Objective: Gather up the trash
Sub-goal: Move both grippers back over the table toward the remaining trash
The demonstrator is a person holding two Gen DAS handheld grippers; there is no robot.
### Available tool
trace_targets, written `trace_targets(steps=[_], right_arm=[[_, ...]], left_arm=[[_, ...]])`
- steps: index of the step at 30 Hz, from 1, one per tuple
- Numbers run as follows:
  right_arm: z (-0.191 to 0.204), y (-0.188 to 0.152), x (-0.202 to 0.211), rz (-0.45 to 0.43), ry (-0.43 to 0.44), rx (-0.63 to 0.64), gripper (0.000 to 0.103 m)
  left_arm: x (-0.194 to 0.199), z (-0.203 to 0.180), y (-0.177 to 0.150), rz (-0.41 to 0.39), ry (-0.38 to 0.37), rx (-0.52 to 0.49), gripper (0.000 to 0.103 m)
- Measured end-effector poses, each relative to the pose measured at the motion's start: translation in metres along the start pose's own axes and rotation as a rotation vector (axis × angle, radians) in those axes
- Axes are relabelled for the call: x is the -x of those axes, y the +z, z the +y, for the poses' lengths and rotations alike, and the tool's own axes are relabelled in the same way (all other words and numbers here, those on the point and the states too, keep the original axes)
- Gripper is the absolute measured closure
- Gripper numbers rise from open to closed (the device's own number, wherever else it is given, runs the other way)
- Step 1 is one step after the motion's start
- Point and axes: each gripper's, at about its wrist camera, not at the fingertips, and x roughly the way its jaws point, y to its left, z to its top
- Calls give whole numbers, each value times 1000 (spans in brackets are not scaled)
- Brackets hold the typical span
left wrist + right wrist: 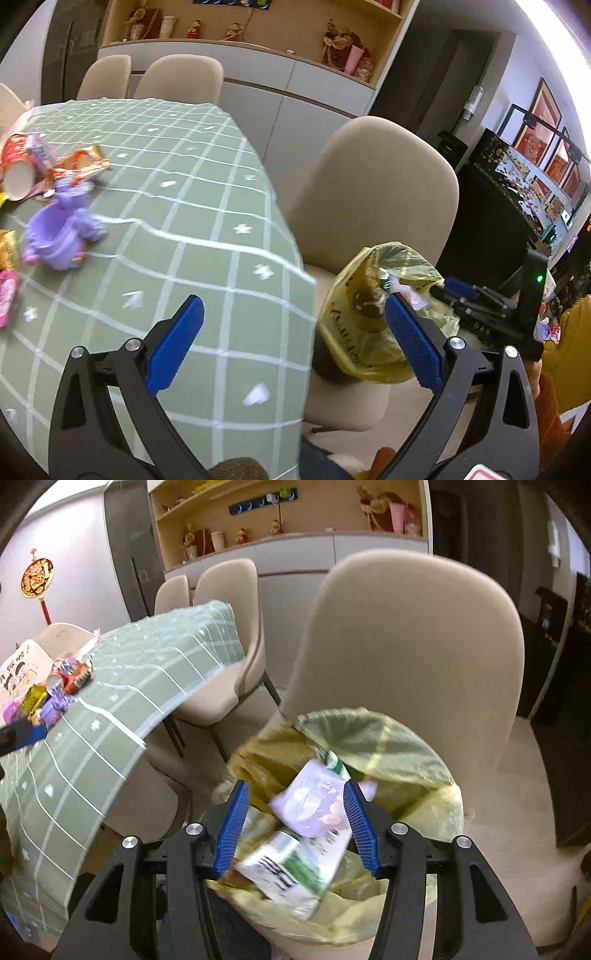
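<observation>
The right tool (295, 821) hangs spread over the yellow bag (406, 760), carton (295, 871) loose inside. The left tool (291, 339), spread and empty, is nearer the worktop (207, 206); remaining wrappers (79, 164) lie far from the bag.

thin glossy plastic bag (406, 753), cloth tablecloth (207, 206).

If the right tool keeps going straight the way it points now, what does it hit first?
Most likely the trash already in the yellow bag: the right tool is open and aimed into the bag's mouth, with the purple wrapper and the green-and-white packet directly ahead. Which lies nearer is unclear.
</observation>
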Motion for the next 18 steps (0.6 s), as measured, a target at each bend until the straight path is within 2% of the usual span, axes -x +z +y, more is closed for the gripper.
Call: trace_targets(steps=[3,8,13,18], right_arm=[[11,11,9,-40,-13,-14,53],[34,19,14,-51,26,-23,53],[92,27,19,-77,104,65,53],[159,31,14,-64,223,145,53]], left_arm=[[27,22,-2,-19,32,9,9],[65,58,-13,-52,104,25,9],[103,106,-29,-92,179,89,9],[142,159,-43,-136,252,192,9]])
